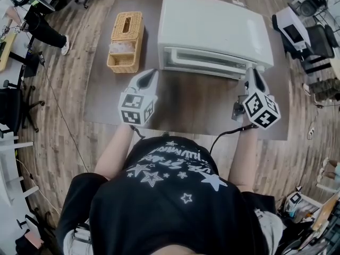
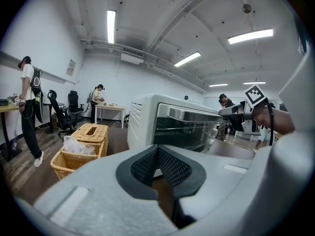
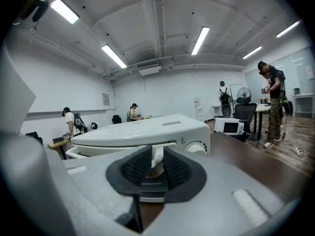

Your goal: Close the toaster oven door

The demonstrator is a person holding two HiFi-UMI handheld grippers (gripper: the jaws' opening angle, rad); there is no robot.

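A white oven (image 1: 212,25) sits on a brown table (image 1: 202,110), and its door (image 1: 204,62) appears slightly ajar. Our right claw (image 1: 253,74) is clamped on the right end of the handle (image 3: 157,155). Our left claw (image 2: 158,151) hovers closed and empty near the oven front. We should push evenly until the door seats, without shoving the oven back.

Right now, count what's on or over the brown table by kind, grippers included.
toaster oven: 1
wicker tissue box: 1
wicker basket: 1
grippers: 2 (left gripper, right gripper)
Total: 5
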